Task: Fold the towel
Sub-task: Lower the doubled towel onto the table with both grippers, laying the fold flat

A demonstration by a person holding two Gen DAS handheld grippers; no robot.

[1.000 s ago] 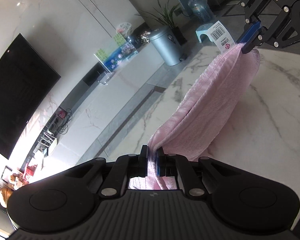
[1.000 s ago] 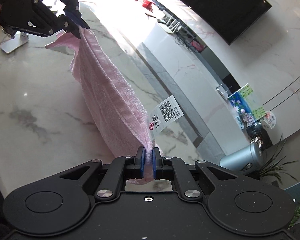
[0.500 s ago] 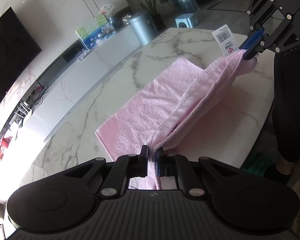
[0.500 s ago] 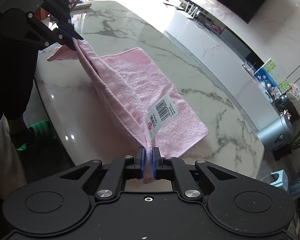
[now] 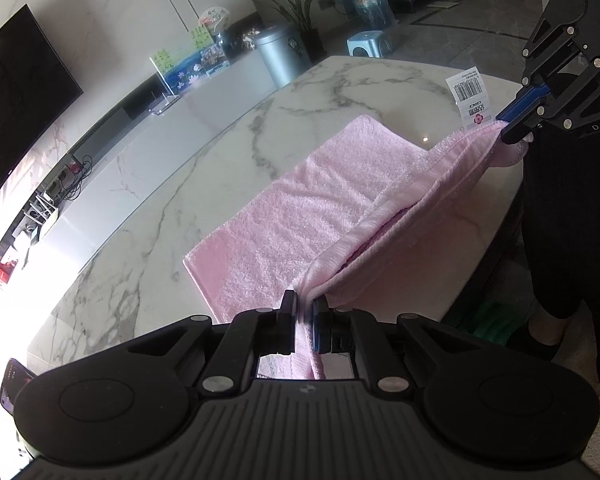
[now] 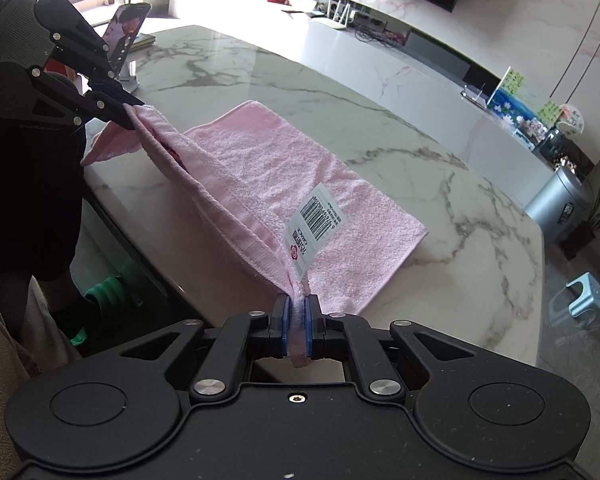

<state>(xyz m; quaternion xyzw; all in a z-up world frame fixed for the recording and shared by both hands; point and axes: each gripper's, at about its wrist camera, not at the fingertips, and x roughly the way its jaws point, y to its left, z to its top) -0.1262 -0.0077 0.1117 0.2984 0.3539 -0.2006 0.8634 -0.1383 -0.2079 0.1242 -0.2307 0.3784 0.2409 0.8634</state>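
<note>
we have the pink towel [image 5: 312, 216] half laid on the white marble table [image 5: 204, 168]: its far part lies flat on the stone, while the near edge is lifted and stretched between our two tools at the table's near rim. the left gripper [image 5: 305, 316] is pinched tight on one corner, and the right gripper [image 6: 297, 320] is pinched tight on the other, where the barcode tag [image 6: 316, 224] sticks up. both layers seem doubled at the held edge, so we judge one fold is already made or being laid; what is left is to lower the held edge, let go, and likely fold once more.

as for containers, none hold the towel. a silver bin [image 5: 282, 54] stands on the floor past the table with its lid on, so we cannot tell what is in it. a large water jug [image 5: 370, 4] sits behind it; how full it is we cannot tell. a phone on a stand [image 6: 126, 36] stands at the far left of the table.
</note>
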